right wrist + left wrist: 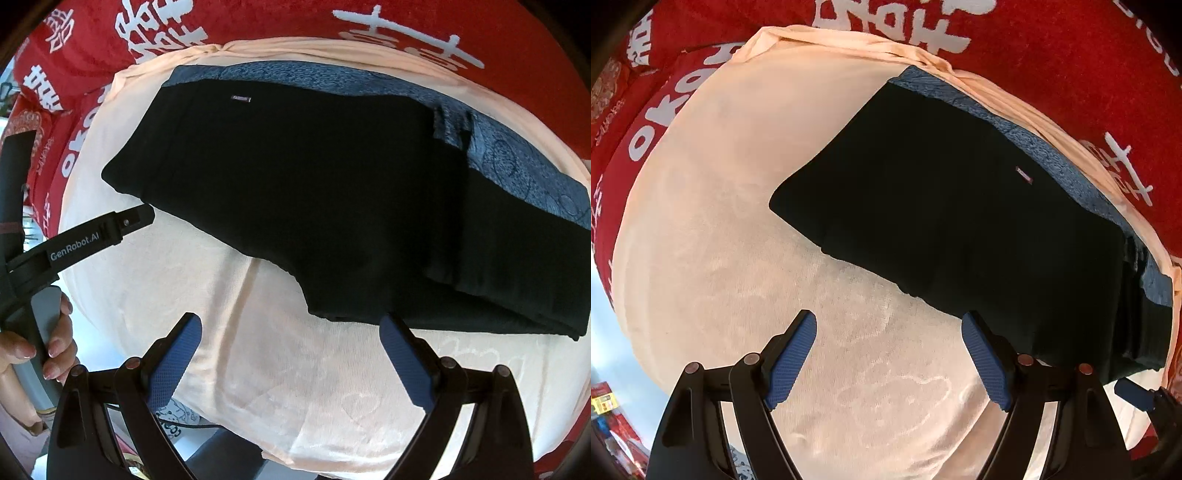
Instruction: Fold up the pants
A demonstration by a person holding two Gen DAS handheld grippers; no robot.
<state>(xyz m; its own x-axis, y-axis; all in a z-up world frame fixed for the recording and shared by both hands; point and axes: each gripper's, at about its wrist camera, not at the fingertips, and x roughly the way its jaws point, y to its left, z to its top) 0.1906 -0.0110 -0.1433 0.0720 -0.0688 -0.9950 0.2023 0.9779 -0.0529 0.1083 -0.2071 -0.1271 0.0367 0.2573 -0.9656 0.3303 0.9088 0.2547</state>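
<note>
Lying folded on a peach cloth (720, 229), the black pants (960, 221) sit toward its far edge, partly over a blue patterned fabric (1045, 147). A red cloth with white characters (1052, 55) surrounds the peach one. The left gripper (890, 358) hovers released, nothing between its blue pads, just beside the pants' near edge. The right gripper (291, 362) is likewise spread and empty. A hand (55, 347) grips the left tool's handle.
</note>
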